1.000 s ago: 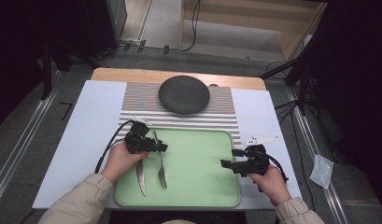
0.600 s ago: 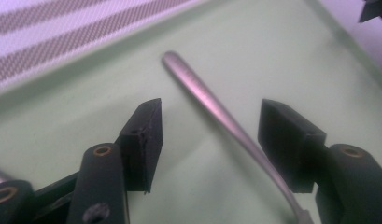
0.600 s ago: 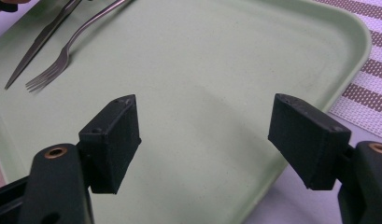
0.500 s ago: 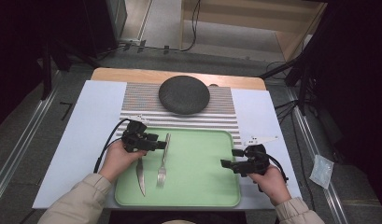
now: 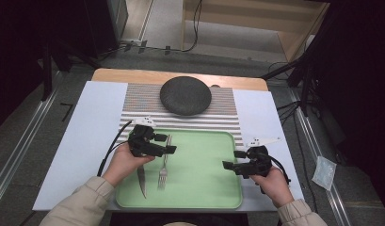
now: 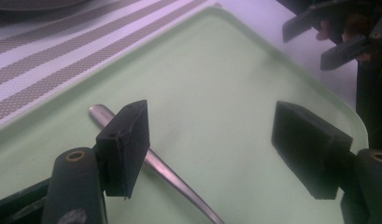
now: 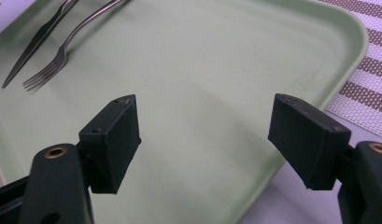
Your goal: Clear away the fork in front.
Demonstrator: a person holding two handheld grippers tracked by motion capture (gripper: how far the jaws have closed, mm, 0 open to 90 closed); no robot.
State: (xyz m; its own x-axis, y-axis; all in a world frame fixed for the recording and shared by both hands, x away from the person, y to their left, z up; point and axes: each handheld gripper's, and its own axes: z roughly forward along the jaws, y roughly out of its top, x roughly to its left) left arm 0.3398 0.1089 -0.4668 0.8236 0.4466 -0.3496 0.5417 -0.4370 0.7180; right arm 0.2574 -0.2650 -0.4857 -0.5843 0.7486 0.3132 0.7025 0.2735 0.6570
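Observation:
A steel fork (image 5: pixel 164 164) and a knife (image 5: pixel 141 181) lie side by side on the left part of the green tray (image 5: pixel 204 188). My left gripper (image 5: pixel 165 143) hovers open over the fork's handle end. In the left gripper view the fork handle (image 6: pixel 170 173) runs under the left jaw of that gripper (image 6: pixel 212 135), with nothing clamped. My right gripper (image 5: pixel 233 159) stands open at the tray's right edge. In the right gripper view its jaws (image 7: pixel 202 126) frame bare tray (image 7: pixel 216 60), and the fork (image 7: pixel 62 51) and knife (image 7: pixel 34 42) lie farther off.
A dark round plate (image 5: pixel 185 95) sits on a striped placemat (image 5: pixel 138 101) beyond the tray. The white table cover (image 5: pixel 86 136) extends on both sides. The other hand's gripper (image 6: pixel 338 37) shows at the top right of the left gripper view.
The fork's handle has swung to the right, from leaning left to nearly straight. The left gripper has shifted slightly right with it. The right gripper has stayed put.

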